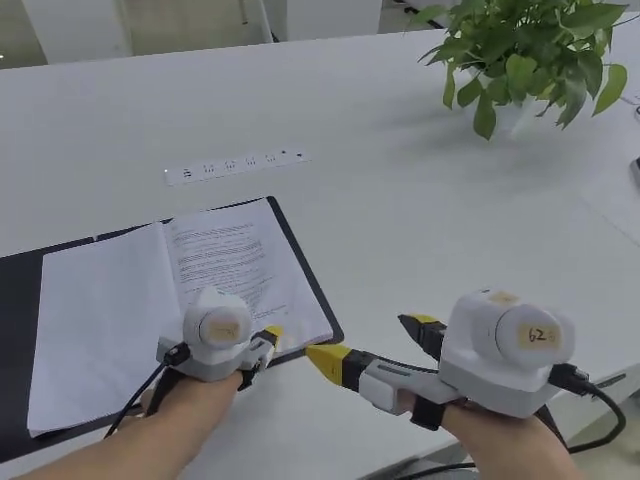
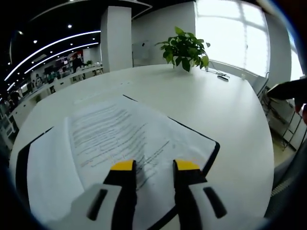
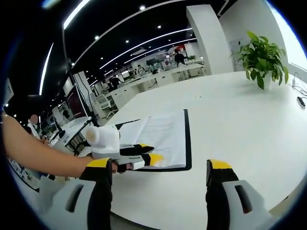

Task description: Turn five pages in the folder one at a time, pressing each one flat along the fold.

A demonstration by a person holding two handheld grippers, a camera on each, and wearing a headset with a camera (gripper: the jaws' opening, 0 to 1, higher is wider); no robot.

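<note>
The folder [image 1: 20,300] lies open on the white table, its black cover showing around white pages. The right-hand page [image 1: 225,255] carries printed text and lies flat; the same page [image 2: 120,134] spreads out in the left gripper view. My left gripper [image 1: 265,345] hovers at that page's near right corner, its yellow-tipped jaws a little apart with nothing between them [image 2: 154,166]. My right gripper [image 1: 372,341] is over bare table to the right of the folder, open wide and pointing left toward the left gripper [image 3: 149,153]. The right gripper [image 3: 160,165] holds nothing.
A potted green plant [image 1: 520,50] stands at the far right. A white power strip [image 1: 235,165] is set into the table beyond the folder. The table's near edge runs just below both hands. Cables trail from both grippers.
</note>
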